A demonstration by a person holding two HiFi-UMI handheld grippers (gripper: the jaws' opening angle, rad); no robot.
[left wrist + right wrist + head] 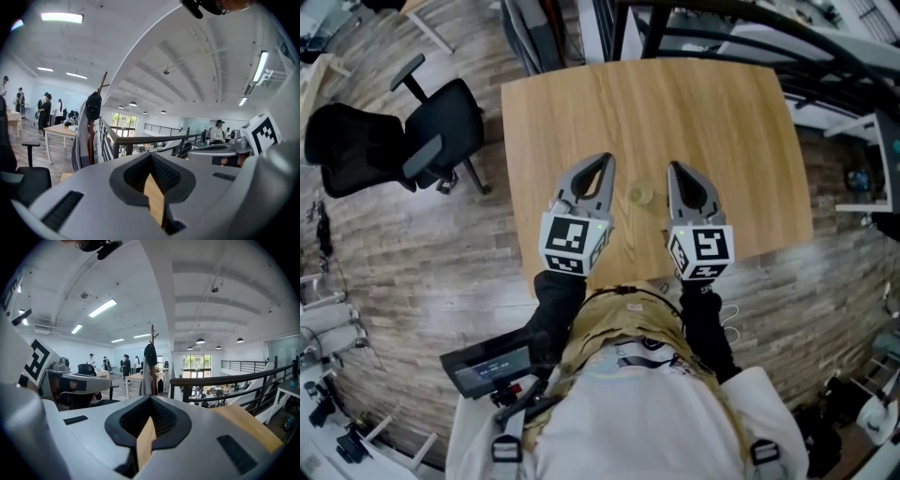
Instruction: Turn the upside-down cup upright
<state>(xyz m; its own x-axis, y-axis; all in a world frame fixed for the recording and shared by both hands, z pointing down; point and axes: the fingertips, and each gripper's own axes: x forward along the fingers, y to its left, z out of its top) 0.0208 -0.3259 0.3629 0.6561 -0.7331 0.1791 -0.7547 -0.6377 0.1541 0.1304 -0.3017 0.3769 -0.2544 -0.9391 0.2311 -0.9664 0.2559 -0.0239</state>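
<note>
Hovering over the counter (741, 141), the left gripper (606, 161) sits left of the cup (640, 194) and the right gripper (673, 169) sits right of it. Both have jaws pressed together, nothing between them. Cup's on the counter, untouched; too small and clear to tell which way up.

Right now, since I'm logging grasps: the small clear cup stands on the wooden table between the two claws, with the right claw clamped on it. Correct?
No. The right claw is shut on nothing: the right gripper view shows its jaws together, empty. The small clear cup stands on the wooden table between it and the left claw, untouched.
</note>
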